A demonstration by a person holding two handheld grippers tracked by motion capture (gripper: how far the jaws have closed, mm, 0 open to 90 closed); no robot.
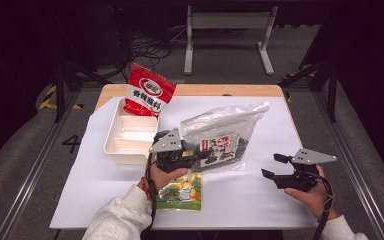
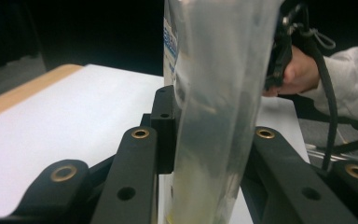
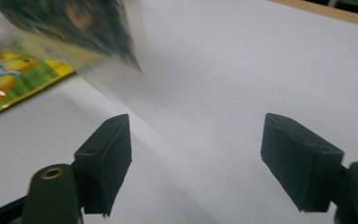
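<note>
White-covered table point(image 1: 260, 200) bears a tray point(image 1: 113, 145) and green packet point(image 1: 181, 191).

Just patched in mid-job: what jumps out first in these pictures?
The clear bag of dark food, lifted at the table's middle with the left gripper clamped on its lower edge. Next the red snack packet standing at the far end of the white tray on the left. The right gripper hangs open to the bag's right, holding nothing, and a green packet lies flat by the left hand.

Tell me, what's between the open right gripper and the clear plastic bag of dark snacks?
Just bare white table cover between right gripper and clear bag, seen in the high view.
</note>
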